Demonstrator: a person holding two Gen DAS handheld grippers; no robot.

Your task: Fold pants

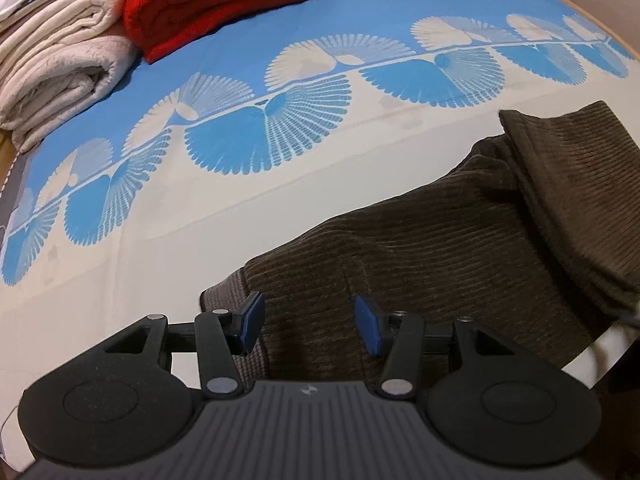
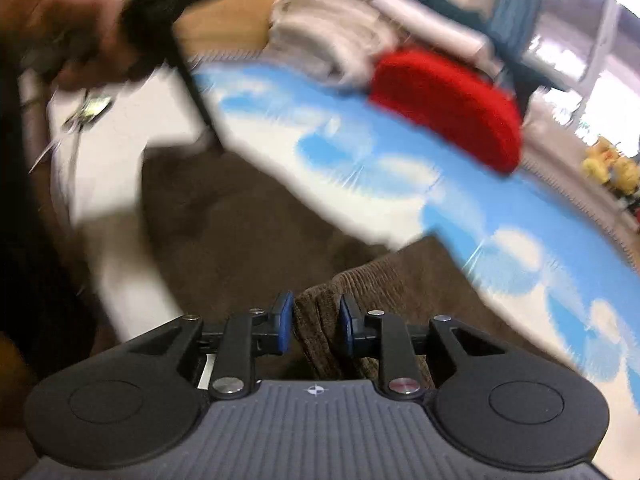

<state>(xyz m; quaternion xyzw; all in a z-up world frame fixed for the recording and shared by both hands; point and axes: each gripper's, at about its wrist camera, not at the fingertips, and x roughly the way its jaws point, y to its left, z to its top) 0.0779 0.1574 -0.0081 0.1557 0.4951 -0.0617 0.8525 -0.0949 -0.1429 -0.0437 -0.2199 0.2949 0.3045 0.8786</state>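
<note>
Brown corduroy pants (image 1: pixel 440 240) lie on a bed sheet with a blue fan pattern (image 1: pixel 320 152), one part doubled over at the right. My left gripper (image 1: pixel 310 322) points down over the pants' near-left end. Its blue pads (image 1: pixel 252 318) stand apart with flat cloth beneath them and nothing pinched. In the blurred right wrist view the pants (image 2: pixel 240 232) spread to the left. My right gripper (image 2: pixel 316 320) is shut on a raised fold of the pants, which fills the gap between the pads. A hand (image 2: pixel 60 20) holds the left gripper at the upper left.
A folded red blanket (image 1: pixel 224 0) and folded white towels (image 1: pixel 60 64) sit at the bed's far side; both show in the right wrist view, the red blanket (image 2: pixel 448 108) and the towels (image 2: pixel 332 32). Yellow objects (image 2: pixel 612 168) lie beyond the bed's right edge.
</note>
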